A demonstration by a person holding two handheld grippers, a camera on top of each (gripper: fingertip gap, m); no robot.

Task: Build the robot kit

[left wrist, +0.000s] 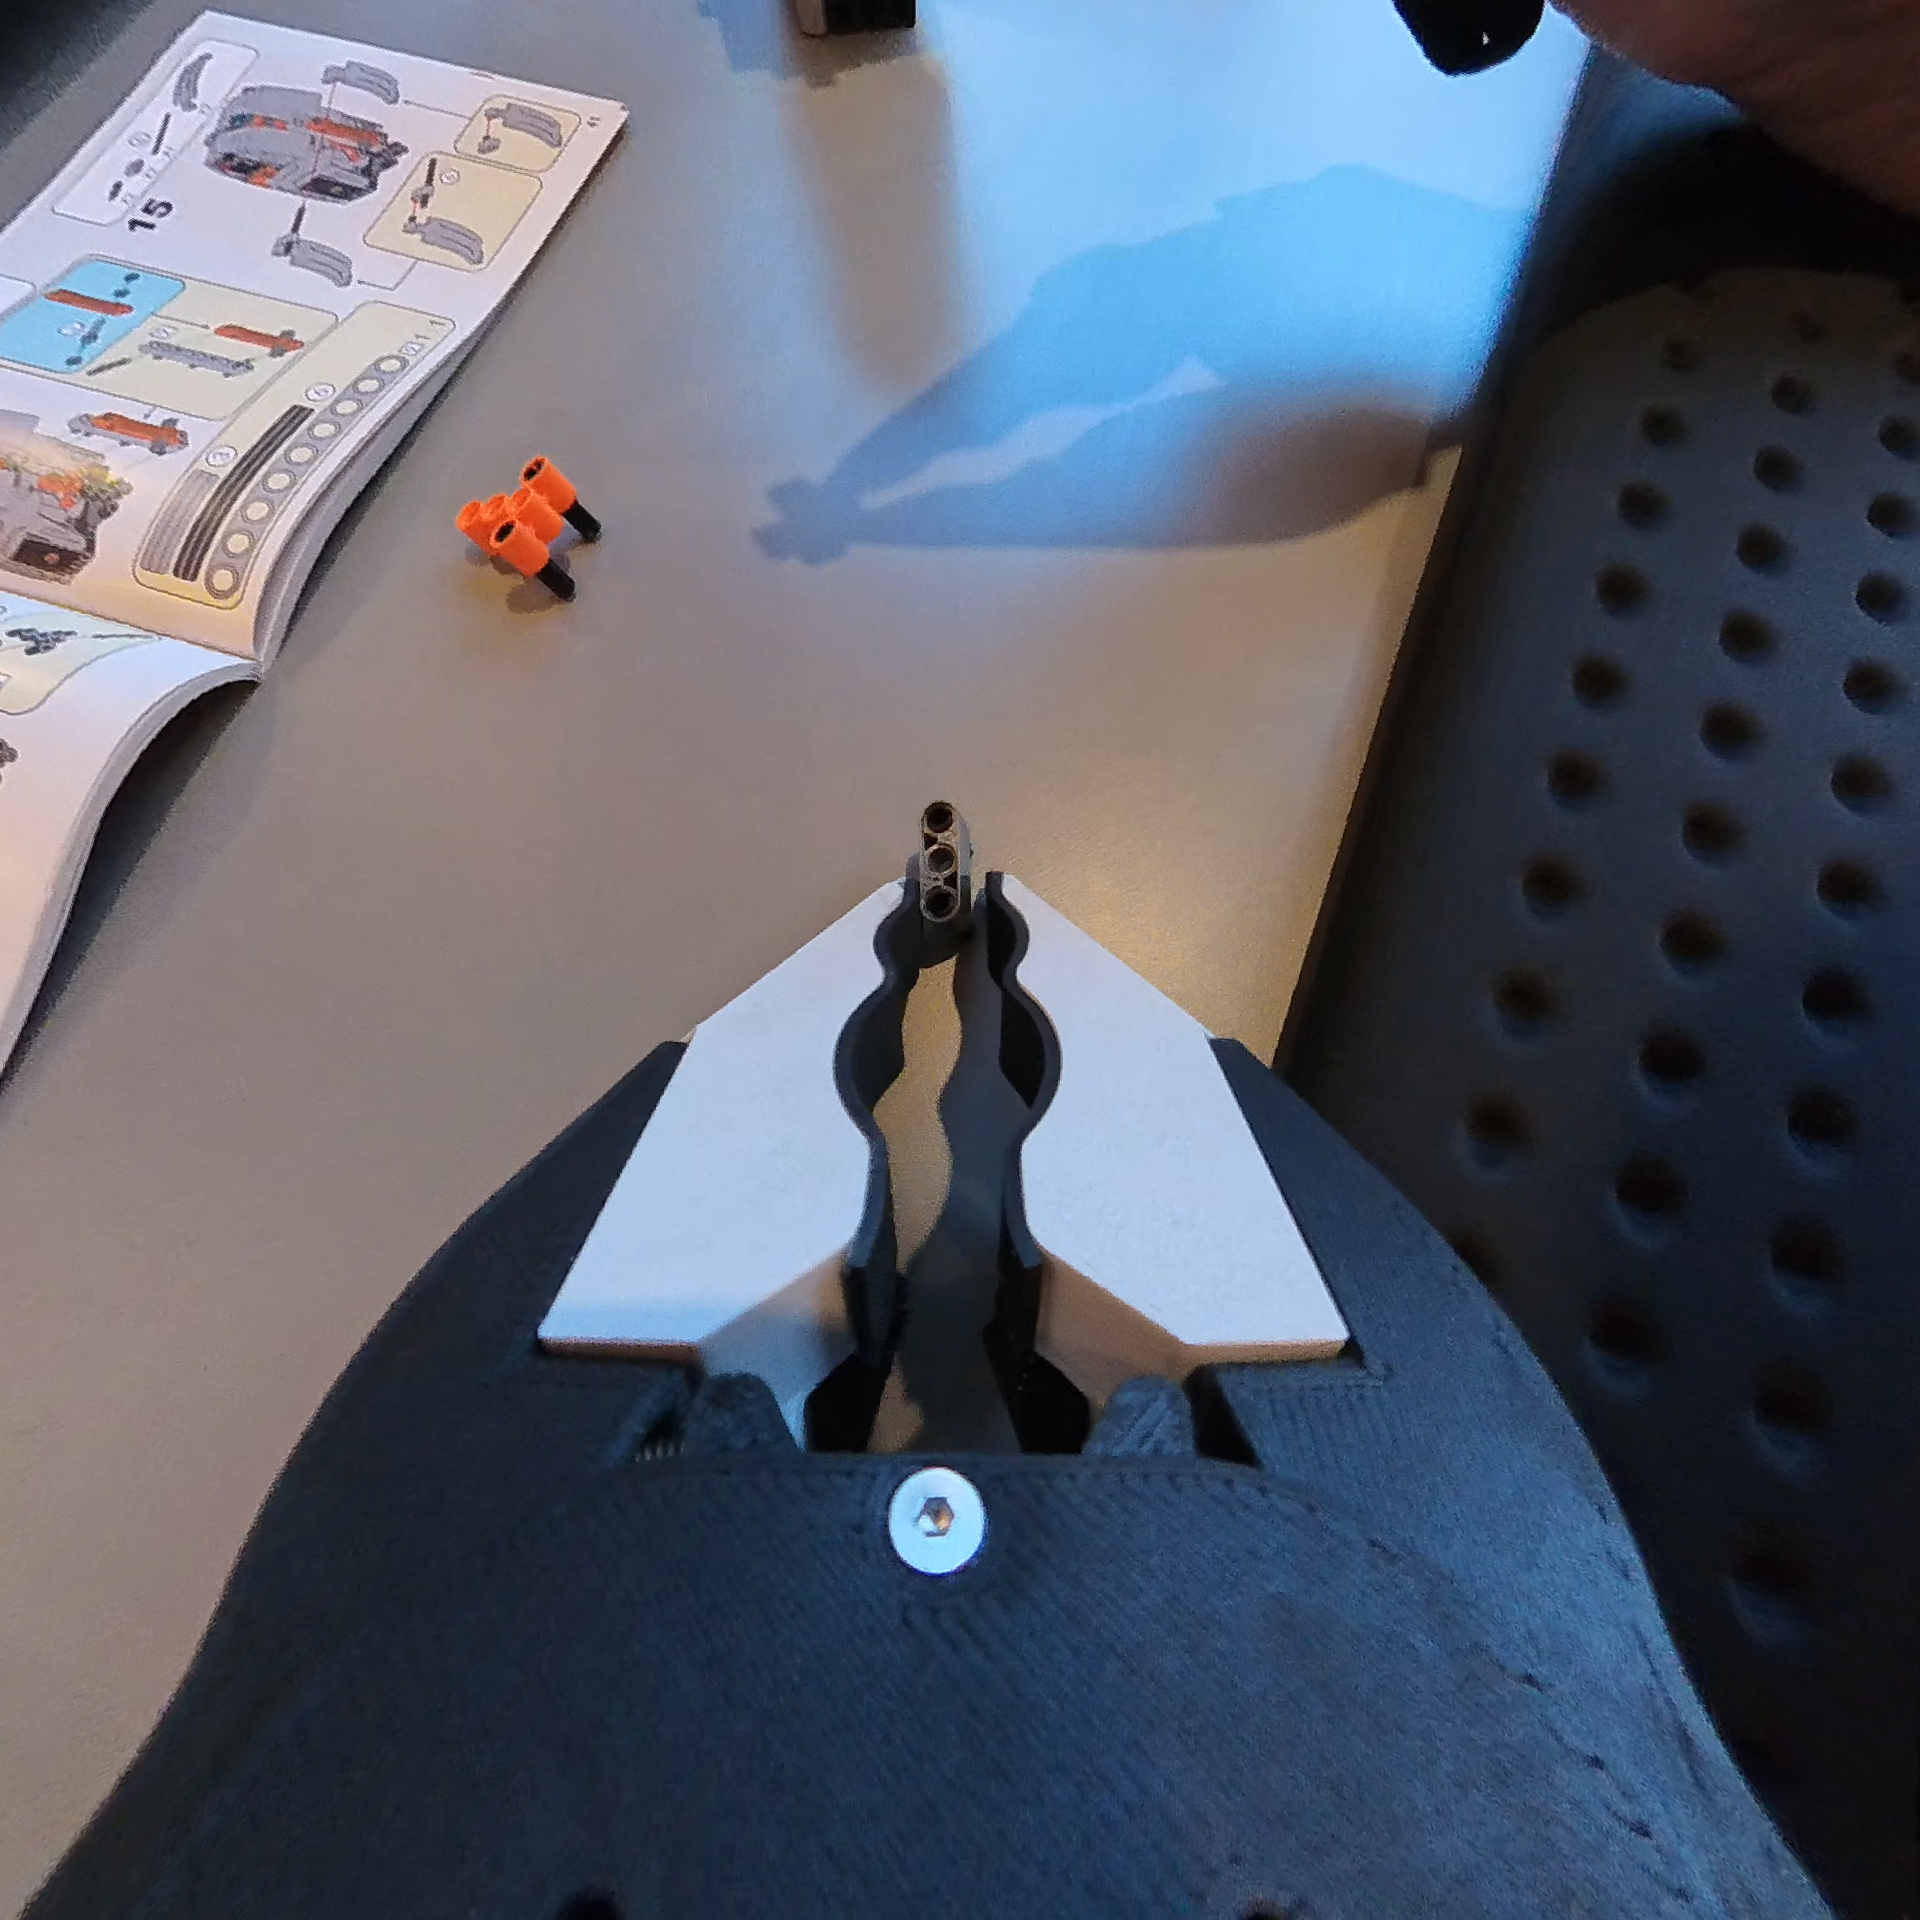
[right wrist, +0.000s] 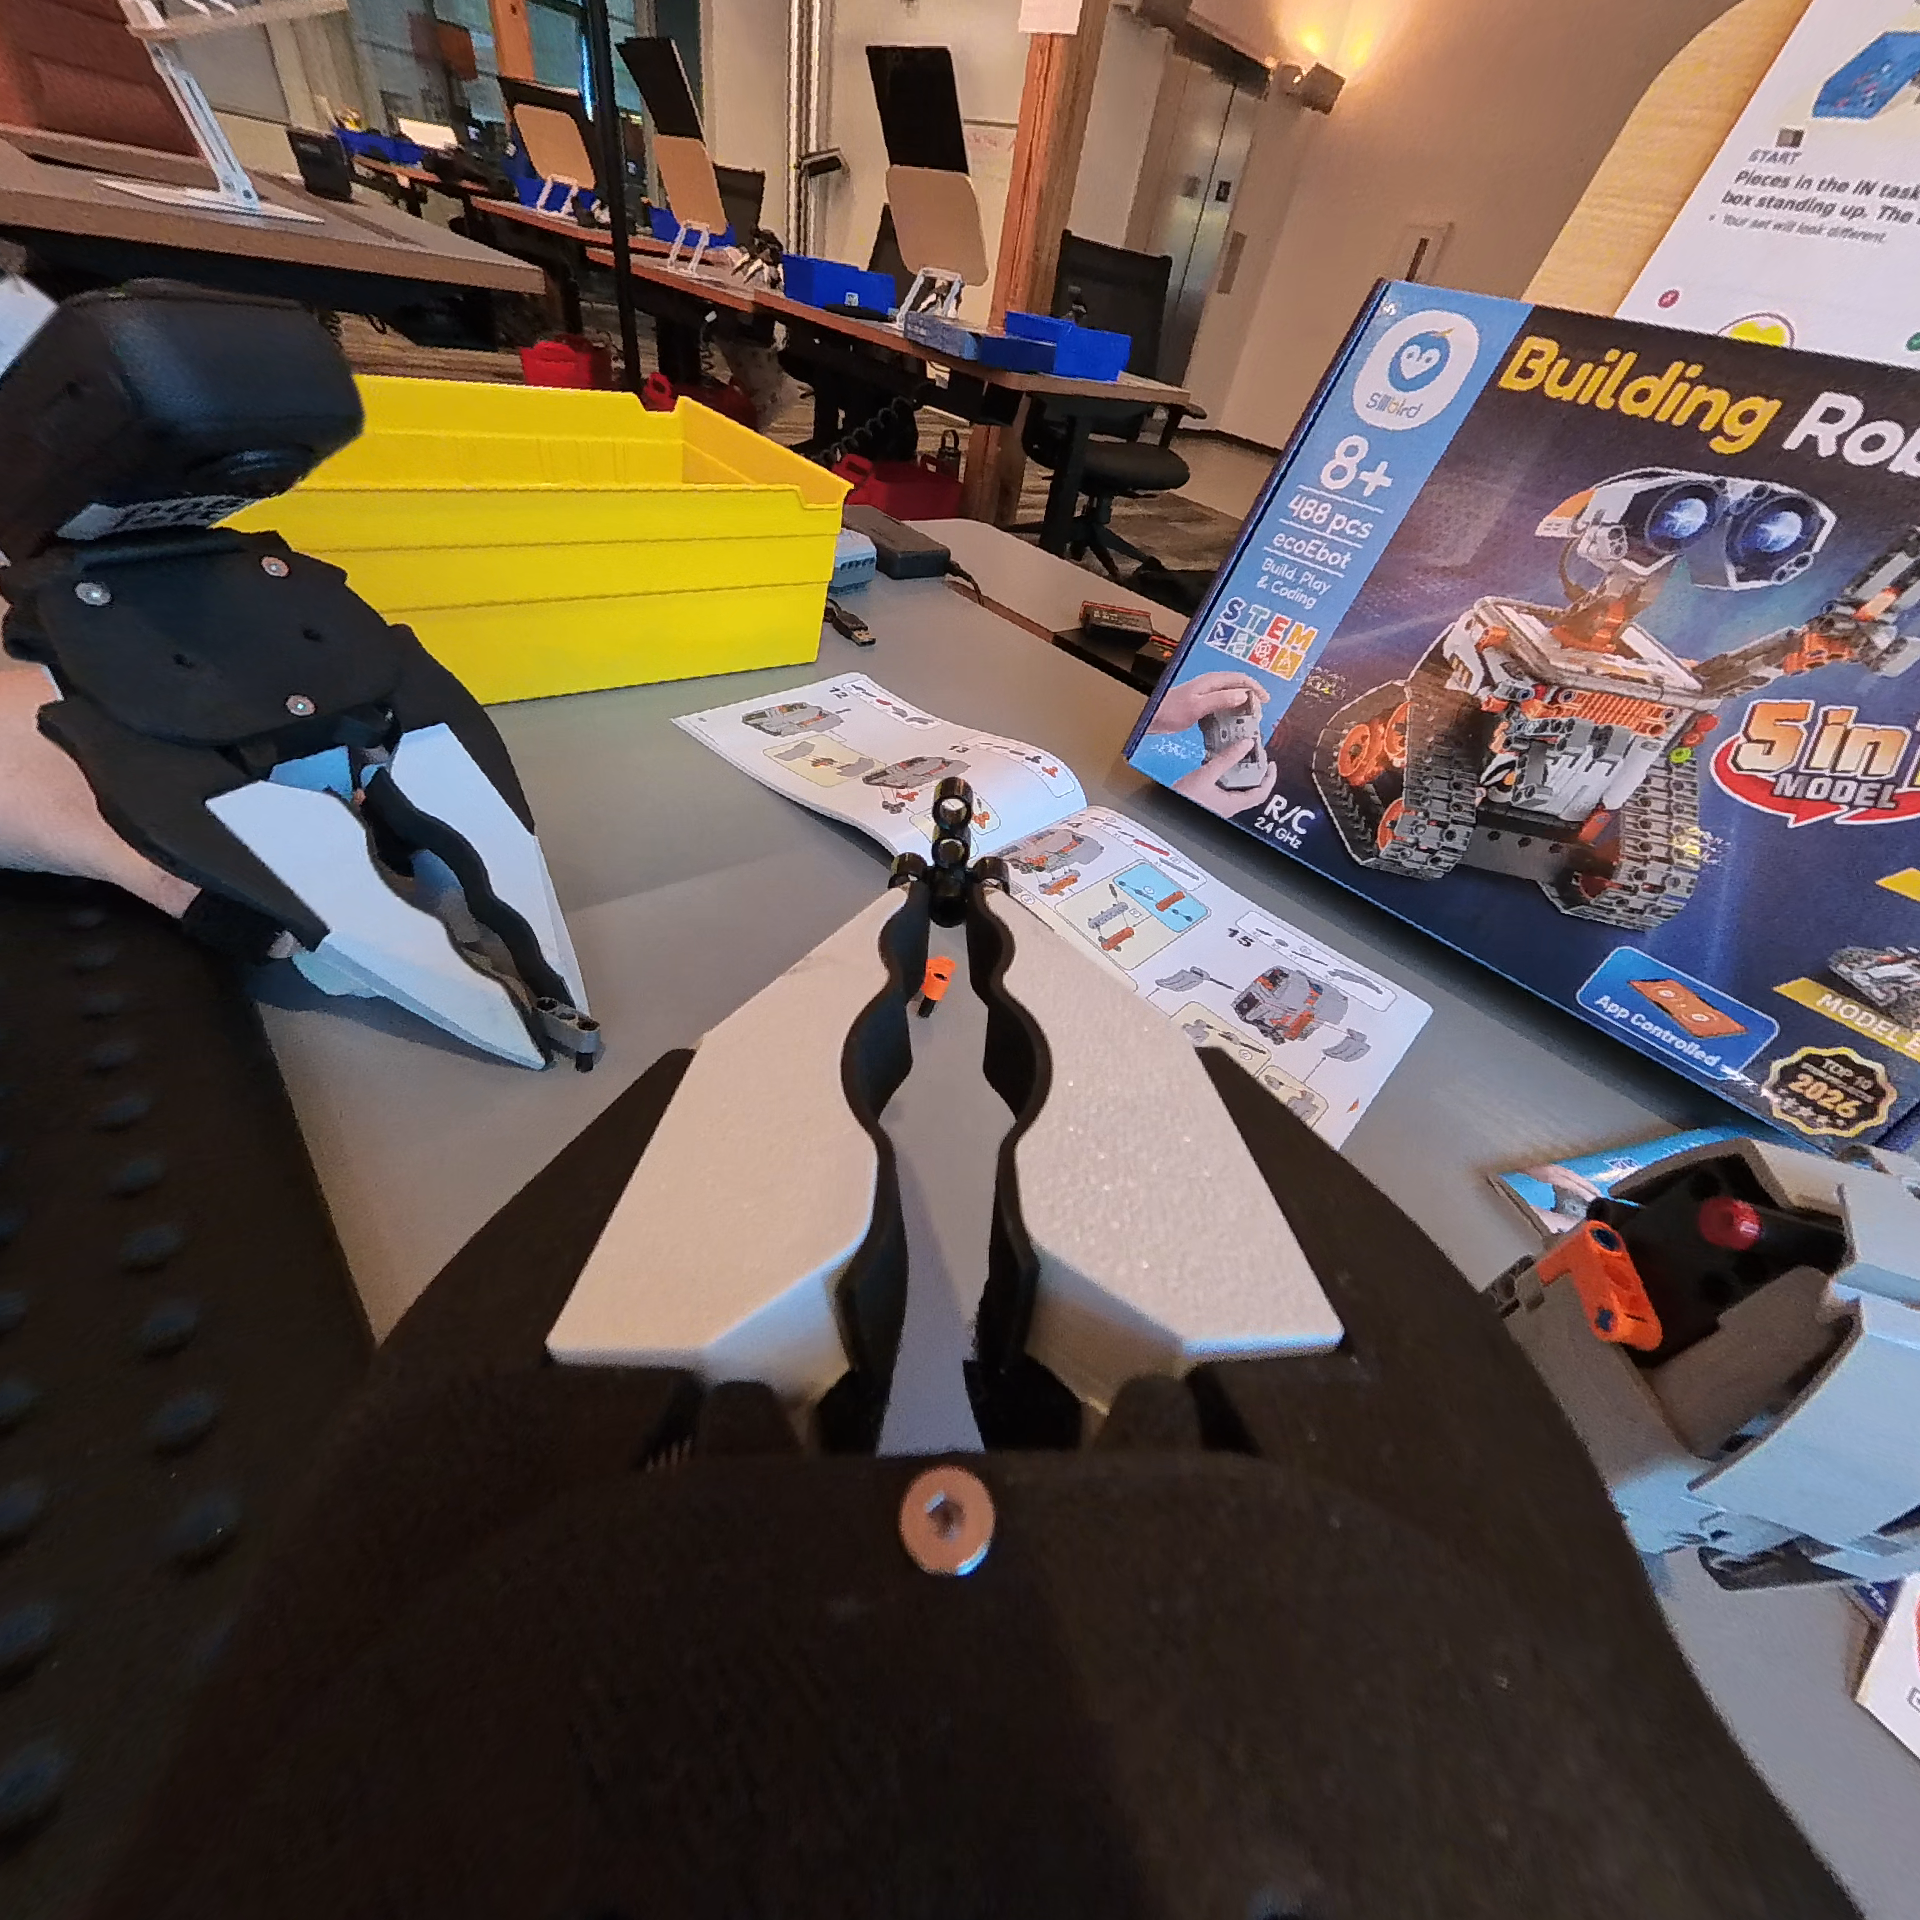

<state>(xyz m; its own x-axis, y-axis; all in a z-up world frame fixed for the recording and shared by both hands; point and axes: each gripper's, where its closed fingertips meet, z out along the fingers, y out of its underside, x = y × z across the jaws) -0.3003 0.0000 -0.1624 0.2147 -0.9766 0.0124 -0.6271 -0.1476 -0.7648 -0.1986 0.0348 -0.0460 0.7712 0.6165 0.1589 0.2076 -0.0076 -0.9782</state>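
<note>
Pinching a small grey beam at its tip, the left tool hangs low over the grey counter. The right tool clamps a black connector piece above the open instruction booklet; an orange pin piece lies beside it.

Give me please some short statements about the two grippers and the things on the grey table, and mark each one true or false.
1. The left gripper is shut on a small grey beam with round holes. True.
2. The right gripper is open and holds nothing. False: it is shut on a small black connector piece.
3. An orange connector piece with black pins lies on the table beside the open instruction booklet. True.
4. The yellow bin stands on top of the toy box. False: the bin stands on the table, apart from the box.
</note>
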